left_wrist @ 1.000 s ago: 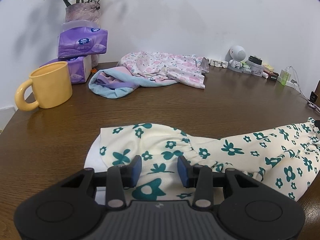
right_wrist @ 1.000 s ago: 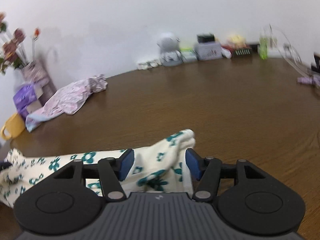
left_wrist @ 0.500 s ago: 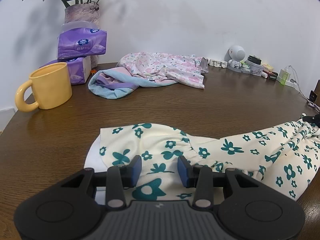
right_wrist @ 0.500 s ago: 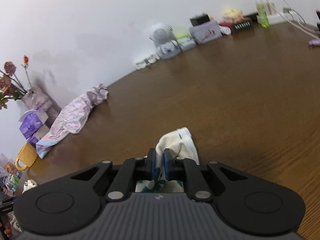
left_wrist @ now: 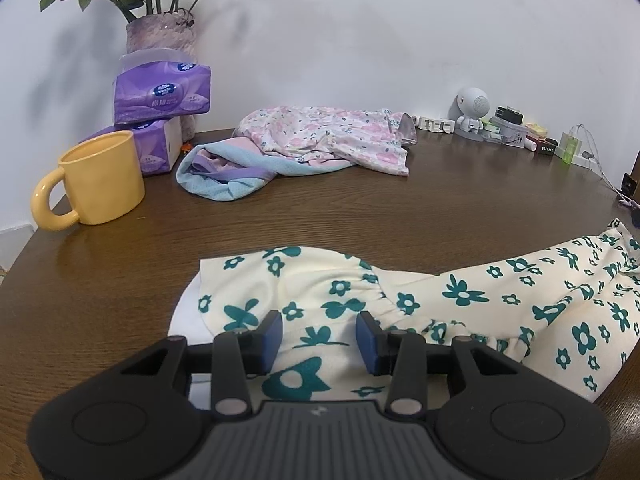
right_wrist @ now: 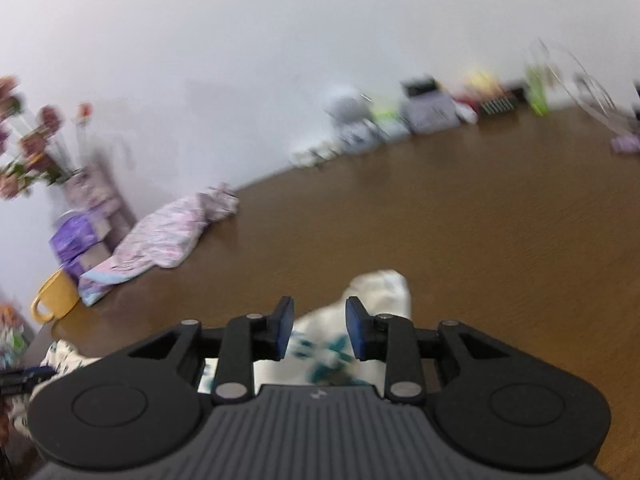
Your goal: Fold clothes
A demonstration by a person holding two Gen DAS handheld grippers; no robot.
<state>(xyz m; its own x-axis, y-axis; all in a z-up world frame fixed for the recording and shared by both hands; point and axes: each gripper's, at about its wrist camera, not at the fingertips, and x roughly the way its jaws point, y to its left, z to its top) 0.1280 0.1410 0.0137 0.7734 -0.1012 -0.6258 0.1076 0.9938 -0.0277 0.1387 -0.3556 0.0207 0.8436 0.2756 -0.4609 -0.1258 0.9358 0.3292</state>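
Left wrist view: brown wooden table (left_wrist: 440,208) against white wall (left_wrist: 380,32).

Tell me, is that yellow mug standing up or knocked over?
Standing up. The yellow mug sits on its base on the table, its open rim facing up and its handle out to the side. Whether anything is inside cannot be told.

Left gripper (left_wrist: 319,336) w/ blue pads spread over cream garment w/ teal flower print (left_wrist: 400,300) on brown wooden table (left_wrist: 400,208); yellow ceramic mug (left_wrist: 96,180) far left.
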